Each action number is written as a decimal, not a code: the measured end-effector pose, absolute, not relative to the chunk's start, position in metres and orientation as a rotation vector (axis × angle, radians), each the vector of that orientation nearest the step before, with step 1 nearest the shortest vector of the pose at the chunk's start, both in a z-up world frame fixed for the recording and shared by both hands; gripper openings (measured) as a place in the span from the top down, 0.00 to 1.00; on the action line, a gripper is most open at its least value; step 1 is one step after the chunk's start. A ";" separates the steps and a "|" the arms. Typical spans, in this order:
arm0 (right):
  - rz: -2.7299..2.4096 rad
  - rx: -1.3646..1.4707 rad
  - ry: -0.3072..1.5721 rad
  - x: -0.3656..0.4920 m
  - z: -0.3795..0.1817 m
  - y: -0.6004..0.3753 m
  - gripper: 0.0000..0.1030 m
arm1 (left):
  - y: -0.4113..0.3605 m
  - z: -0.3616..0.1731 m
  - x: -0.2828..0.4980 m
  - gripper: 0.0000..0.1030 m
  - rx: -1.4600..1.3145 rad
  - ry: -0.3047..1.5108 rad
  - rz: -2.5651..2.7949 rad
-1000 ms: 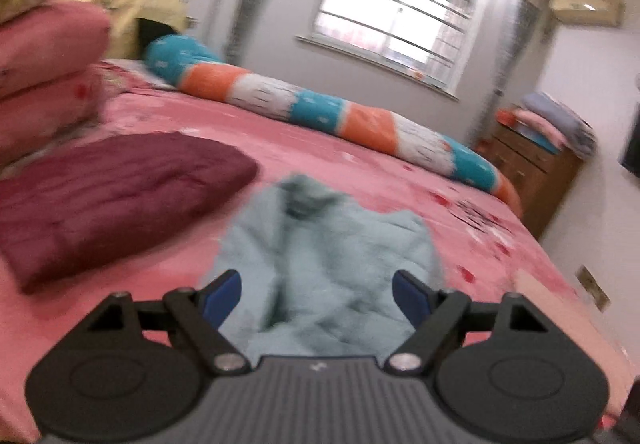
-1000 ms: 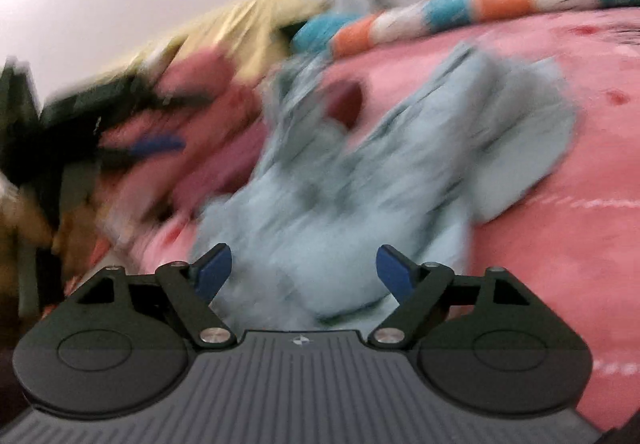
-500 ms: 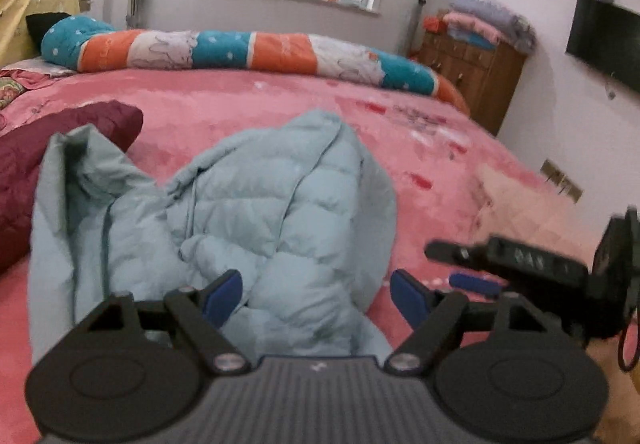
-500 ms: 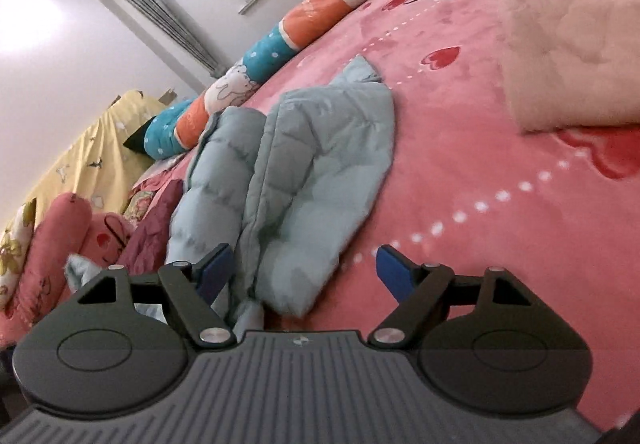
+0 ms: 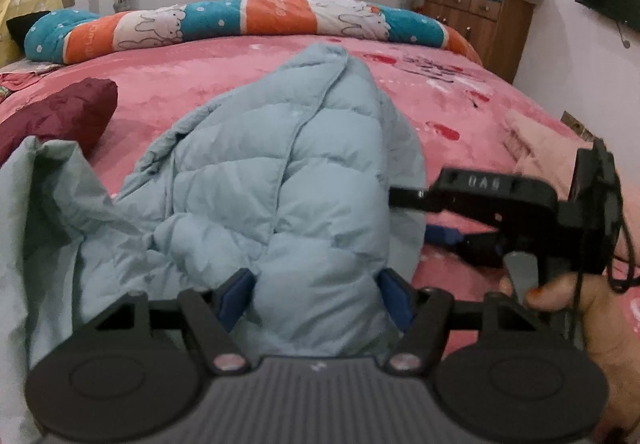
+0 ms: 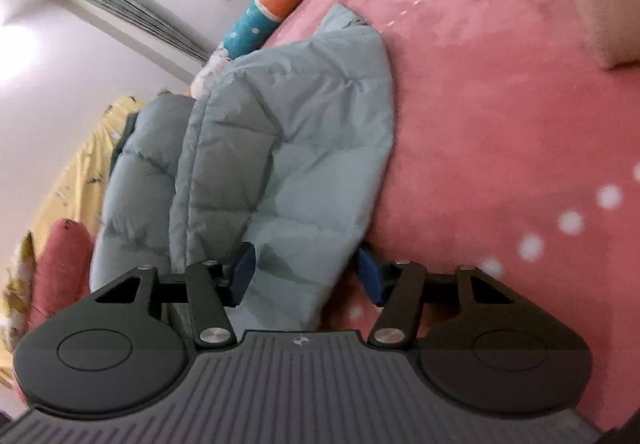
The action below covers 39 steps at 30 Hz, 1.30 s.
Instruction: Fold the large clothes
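A light blue puffer jacket (image 5: 280, 180) lies crumpled on the pink bed (image 5: 460, 104). My left gripper (image 5: 316, 296) is low over its near end. A puffy fold fills the gap between the blue pads (image 5: 236, 294), and the jaws are closing. My right gripper (image 5: 416, 216) comes in from the right, rolled on its side, at the jacket's right edge. In the right wrist view the right gripper (image 6: 306, 270) straddles the jacket (image 6: 280, 148) hem, one pad on top and one at the edge. Its jaws are closing too. A hand (image 5: 580, 308) holds it.
A maroon garment (image 5: 60, 116) lies left of the jacket. A striped bolster (image 5: 240, 20) runs along the bed's far side. At the right are a wooden dresser (image 5: 480, 20) and a pale folded blanket (image 5: 540, 148). Pink pillows (image 6: 60, 256) and a yellow cover are beyond the jacket.
Both grippers have dropped closer to the jacket and their jaws have narrowed. The right gripper has rolled sideways and reached the jacket's hem, which now lies between its pads.
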State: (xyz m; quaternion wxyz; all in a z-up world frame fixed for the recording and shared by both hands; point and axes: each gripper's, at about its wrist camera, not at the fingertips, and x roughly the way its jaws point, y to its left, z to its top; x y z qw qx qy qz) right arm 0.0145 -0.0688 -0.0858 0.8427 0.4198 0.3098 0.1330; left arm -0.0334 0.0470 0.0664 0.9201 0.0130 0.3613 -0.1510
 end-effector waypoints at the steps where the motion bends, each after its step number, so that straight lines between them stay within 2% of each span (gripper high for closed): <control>1: 0.295 0.910 0.649 0.017 -0.087 -0.070 0.31 | 0.047 0.065 -0.032 0.33 0.026 0.749 -0.307; 2: 0.310 0.933 0.644 0.020 -0.089 -0.071 0.31 | 0.047 0.064 -0.030 0.36 0.026 0.755 -0.303; 3: 0.323 0.950 0.641 0.023 -0.090 -0.071 0.41 | 0.047 0.062 -0.027 0.38 0.027 0.761 -0.297; 4: 0.332 0.962 0.644 0.026 -0.092 -0.071 0.55 | 0.047 0.061 -0.026 0.43 0.026 0.767 -0.291; 11: 0.290 0.972 0.633 0.034 -0.082 -0.071 0.86 | 0.046 0.063 -0.021 0.64 -0.032 0.775 -0.265; 15: 0.251 0.919 0.543 0.028 -0.048 -0.080 0.90 | 0.044 0.069 -0.018 0.68 -0.091 0.779 -0.263; 26: 0.099 0.889 0.101 -0.021 0.056 -0.179 0.95 | -0.006 0.072 -0.016 0.68 -0.185 0.792 -0.374; 29: 0.050 0.837 0.094 -0.029 0.065 -0.203 0.94 | -0.018 0.068 -0.016 0.68 -0.179 0.790 -0.369; 32: 0.019 0.722 0.181 -0.023 0.058 -0.208 0.86 | -0.022 0.063 -0.016 0.68 -0.184 0.793 -0.349; 33: 0.030 0.716 0.218 -0.017 0.053 -0.205 0.76 | -0.022 0.063 -0.017 0.68 -0.184 0.789 -0.341; 34: 0.052 0.722 0.255 -0.006 0.048 -0.197 0.55 | -0.022 0.063 -0.018 0.68 -0.190 0.786 -0.334; 36: 0.087 0.714 0.313 -0.003 0.038 -0.185 0.27 | -0.022 0.063 -0.022 0.68 -0.198 0.781 -0.327; 39: 0.134 0.670 0.392 0.009 0.035 -0.164 0.26 | -0.020 0.061 -0.031 0.68 -0.201 0.780 -0.324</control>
